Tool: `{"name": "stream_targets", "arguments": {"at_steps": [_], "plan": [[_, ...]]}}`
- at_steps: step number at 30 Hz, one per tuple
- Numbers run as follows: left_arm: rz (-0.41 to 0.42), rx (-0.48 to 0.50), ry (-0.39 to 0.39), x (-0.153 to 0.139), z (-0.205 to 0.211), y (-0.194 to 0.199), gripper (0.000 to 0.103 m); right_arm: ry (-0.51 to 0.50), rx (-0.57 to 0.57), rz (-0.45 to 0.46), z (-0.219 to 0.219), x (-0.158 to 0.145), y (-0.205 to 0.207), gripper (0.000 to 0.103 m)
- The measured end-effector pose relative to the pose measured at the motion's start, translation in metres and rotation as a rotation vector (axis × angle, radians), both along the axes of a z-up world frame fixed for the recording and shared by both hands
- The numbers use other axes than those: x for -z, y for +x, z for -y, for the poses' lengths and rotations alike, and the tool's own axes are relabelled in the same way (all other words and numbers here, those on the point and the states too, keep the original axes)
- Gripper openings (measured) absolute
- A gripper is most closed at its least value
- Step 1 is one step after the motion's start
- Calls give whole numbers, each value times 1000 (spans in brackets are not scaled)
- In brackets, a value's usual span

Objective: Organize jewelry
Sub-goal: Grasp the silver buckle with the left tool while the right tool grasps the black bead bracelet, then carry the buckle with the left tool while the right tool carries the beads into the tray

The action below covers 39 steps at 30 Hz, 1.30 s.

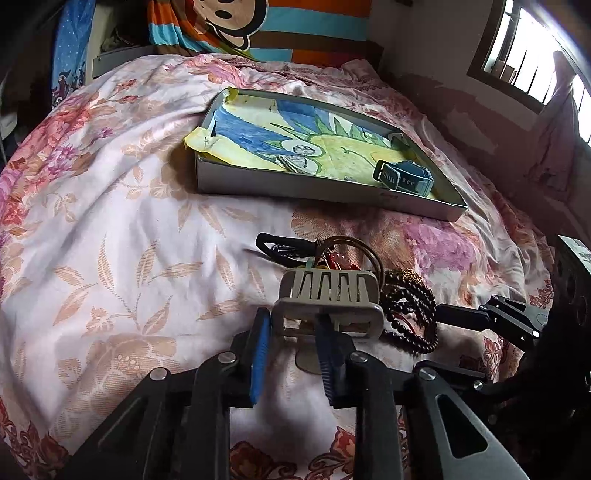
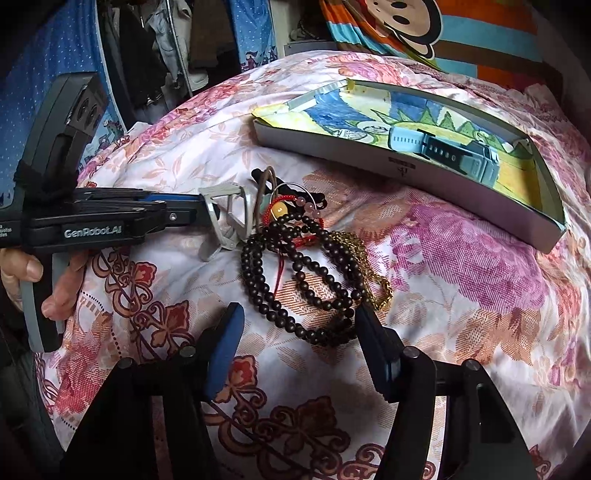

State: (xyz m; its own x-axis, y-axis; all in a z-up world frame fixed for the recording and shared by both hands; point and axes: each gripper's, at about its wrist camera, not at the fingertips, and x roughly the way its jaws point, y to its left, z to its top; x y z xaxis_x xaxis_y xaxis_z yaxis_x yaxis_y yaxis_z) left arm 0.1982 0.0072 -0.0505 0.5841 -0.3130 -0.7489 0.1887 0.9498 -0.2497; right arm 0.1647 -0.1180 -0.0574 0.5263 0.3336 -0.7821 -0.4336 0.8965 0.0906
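Observation:
A grey claw hair clip is held in my left gripper, which is shut on its near handle; it also shows in the right wrist view. Behind it lies a jewelry pile: dark bead necklace, gold chain, red cord bracelet, bangles. A shallow grey box lined with a coloured drawing holds a light-blue watch and small earrings. My right gripper is open, its fingers either side of the bead necklace's near end.
Everything lies on a bed with a floral quilt. A striped cartoon pillow is at the head. A barred window is at right. Hanging clothes are at left in the right wrist view.

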Motion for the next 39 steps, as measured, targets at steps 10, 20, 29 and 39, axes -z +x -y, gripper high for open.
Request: {"name": "stream_targets", "arguments": {"at_steps": [10,20,29,39], "plan": [[0,-7,17,3,3,0,8,9,5,-29,2,5,2,25],[35,8,26,-1,7,-6,7,-5,16,44,3,-5,-10,5],[75,7,54,-6,11,-11,7,42,85,135,20,-24,-18,5],[158,2,41,-26,17,-35,7,134,124,291,41,-59,-33,5]]}}
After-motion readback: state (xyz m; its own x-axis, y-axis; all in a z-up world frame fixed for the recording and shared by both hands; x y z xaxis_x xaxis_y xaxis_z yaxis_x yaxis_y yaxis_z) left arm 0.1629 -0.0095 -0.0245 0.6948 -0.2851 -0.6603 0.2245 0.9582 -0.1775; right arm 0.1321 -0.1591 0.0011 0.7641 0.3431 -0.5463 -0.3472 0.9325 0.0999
